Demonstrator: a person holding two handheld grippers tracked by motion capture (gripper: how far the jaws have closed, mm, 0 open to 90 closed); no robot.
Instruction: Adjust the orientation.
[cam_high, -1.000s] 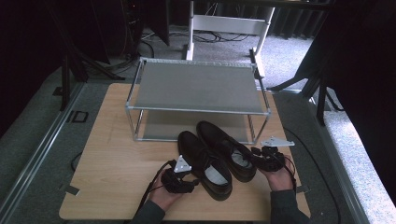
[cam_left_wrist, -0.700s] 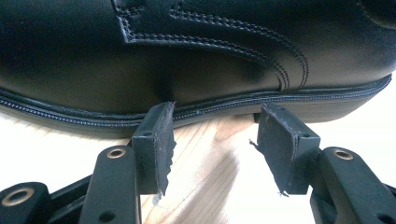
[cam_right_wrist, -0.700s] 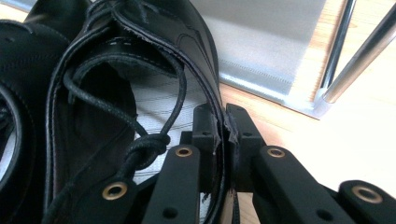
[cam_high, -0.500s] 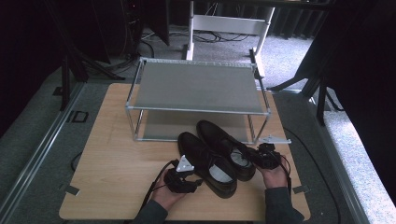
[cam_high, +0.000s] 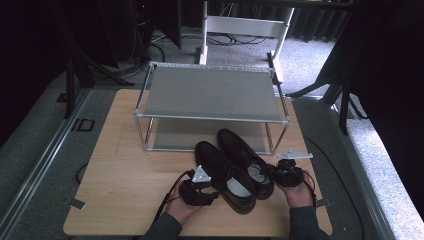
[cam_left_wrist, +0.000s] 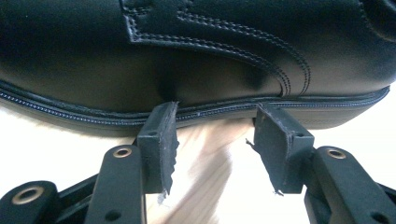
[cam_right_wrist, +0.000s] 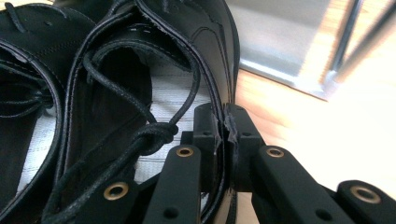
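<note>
My right claw is clamped on the thin leather collar of the right-hand black shoe — one pad inside the opening, one outside, pinching the rim by the heel. My left claw stands apart, its jaws having just been closing a little, with nothing between them; the tips sit against the welt of the left-hand black shoe, low on its side. Both shoes lie side by side on the wooden bench, just in front of the two-tier metal shoe rack. To do this well, I judge the right grip should stay deep on the collar so the soft edge doesn't fold and slip, and the left claw should rise from the sole seam to that shoe's own rim before closing. The leather is smooth, matte black with double stitching; the laces are waxy round cord, the insole pale and ribbed, the rack shelves flat grey.
</note>
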